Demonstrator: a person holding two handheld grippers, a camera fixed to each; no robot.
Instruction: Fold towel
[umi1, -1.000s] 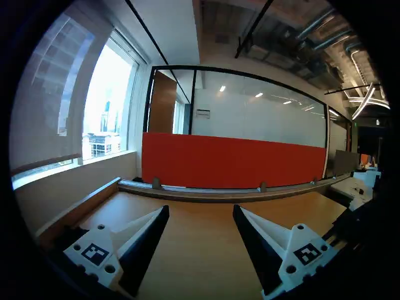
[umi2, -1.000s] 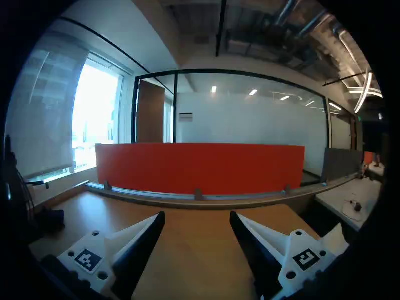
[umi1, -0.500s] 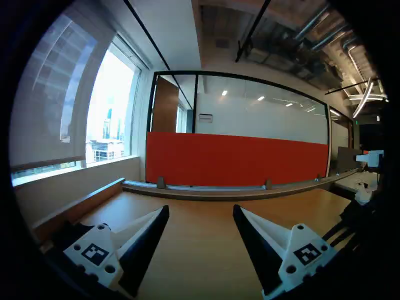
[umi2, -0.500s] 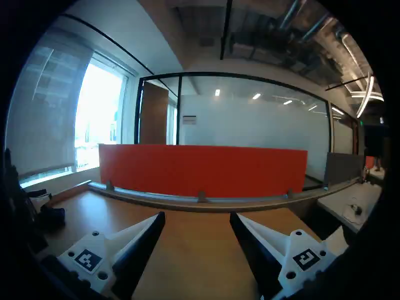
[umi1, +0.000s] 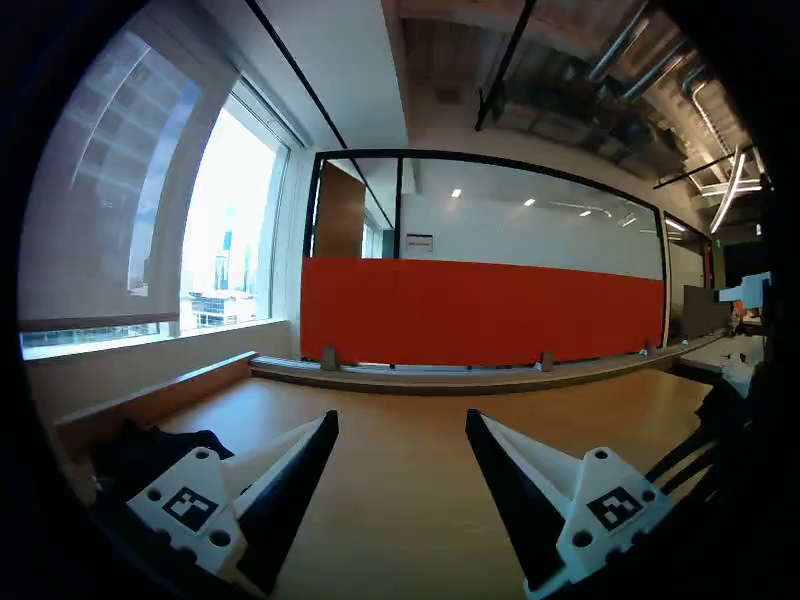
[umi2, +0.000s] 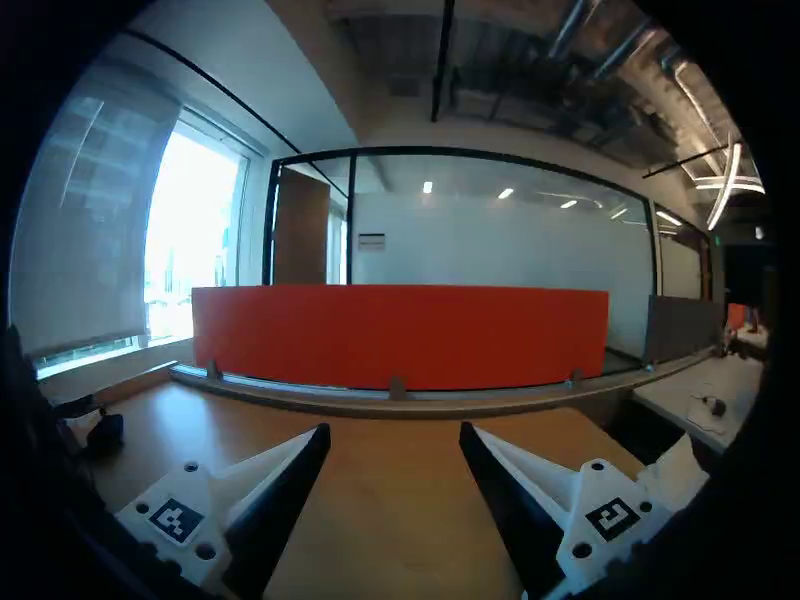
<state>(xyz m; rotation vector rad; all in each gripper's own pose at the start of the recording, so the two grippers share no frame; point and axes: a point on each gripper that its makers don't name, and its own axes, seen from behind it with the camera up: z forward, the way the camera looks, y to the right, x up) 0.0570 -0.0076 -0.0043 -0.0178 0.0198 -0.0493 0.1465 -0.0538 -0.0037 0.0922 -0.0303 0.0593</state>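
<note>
Light-brown wooden desk (umi1: 400, 480) below; flat orange divider panel (umi1: 480, 310) behind it; left gripper (umi1: 400, 416) and right gripper (umi2: 393, 428) level over the desk, fingers spread, holding nothing; dark crumpled heap (umi1: 150, 448) at left edge, possibly the towel, cannot tell; risk: a blind reach catches one layer only.
</note>
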